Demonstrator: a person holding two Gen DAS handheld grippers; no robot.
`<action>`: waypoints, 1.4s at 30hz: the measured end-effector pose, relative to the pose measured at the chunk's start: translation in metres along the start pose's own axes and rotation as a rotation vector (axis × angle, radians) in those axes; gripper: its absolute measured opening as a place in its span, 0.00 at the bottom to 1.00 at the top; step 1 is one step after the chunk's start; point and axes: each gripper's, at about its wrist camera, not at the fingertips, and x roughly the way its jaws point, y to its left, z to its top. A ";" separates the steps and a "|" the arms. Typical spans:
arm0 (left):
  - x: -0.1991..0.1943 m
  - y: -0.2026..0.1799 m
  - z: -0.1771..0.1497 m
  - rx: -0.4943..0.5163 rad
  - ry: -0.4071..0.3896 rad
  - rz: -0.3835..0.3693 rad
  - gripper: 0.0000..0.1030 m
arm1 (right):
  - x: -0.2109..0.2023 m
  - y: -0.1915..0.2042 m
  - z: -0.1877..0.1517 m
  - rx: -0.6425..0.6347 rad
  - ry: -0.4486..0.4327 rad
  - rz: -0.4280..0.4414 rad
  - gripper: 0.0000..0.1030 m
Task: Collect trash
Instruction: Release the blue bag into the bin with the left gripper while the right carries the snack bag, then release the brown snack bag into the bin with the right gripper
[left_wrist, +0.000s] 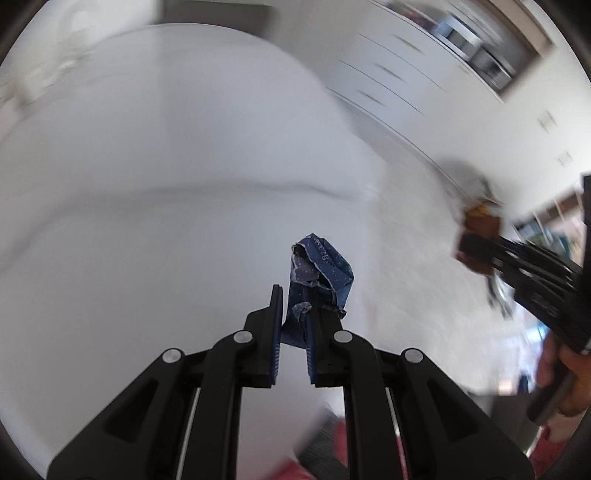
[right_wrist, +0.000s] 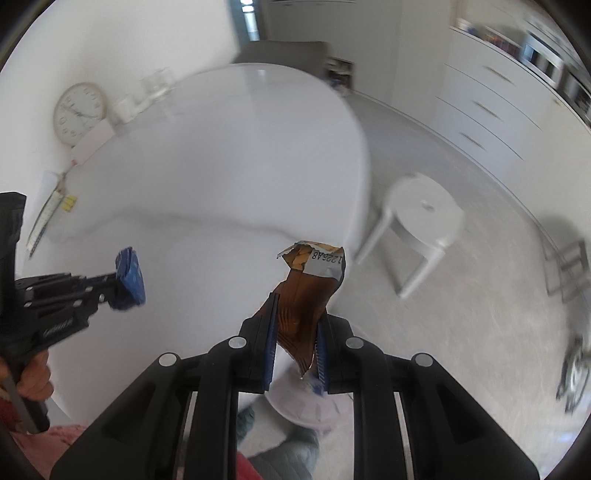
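Note:
My left gripper (left_wrist: 295, 306) is shut on a crumpled blue wrapper (left_wrist: 325, 269) and holds it above the white table (left_wrist: 147, 184). It also shows in the right wrist view (right_wrist: 110, 288) at the left, with the blue wrapper (right_wrist: 129, 277) at its tips. My right gripper (right_wrist: 297, 314) is shut on a brown and orange wrapper (right_wrist: 306, 291) with a silver printed end, held over the table's edge. In the left wrist view the right gripper (left_wrist: 476, 243) is at the right with the brown wrapper (left_wrist: 480, 225).
A white stool (right_wrist: 424, 218) stands on the grey floor to the right of the white table (right_wrist: 221, 166). A clock (right_wrist: 79, 112), glasses and papers sit at the table's far left by the wall. White drawers (right_wrist: 487, 110) line the right wall. A pale bin (right_wrist: 306, 406) is below my right gripper.

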 end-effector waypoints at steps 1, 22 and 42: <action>0.002 -0.015 -0.004 0.024 0.014 -0.013 0.11 | -0.005 -0.013 -0.008 0.018 0.003 -0.013 0.18; 0.079 -0.159 -0.048 0.165 0.155 0.084 0.78 | -0.024 -0.143 -0.083 0.134 0.018 -0.007 0.19; 0.068 -0.163 -0.052 0.163 0.108 0.120 0.79 | -0.021 -0.123 -0.081 0.098 0.023 0.035 0.20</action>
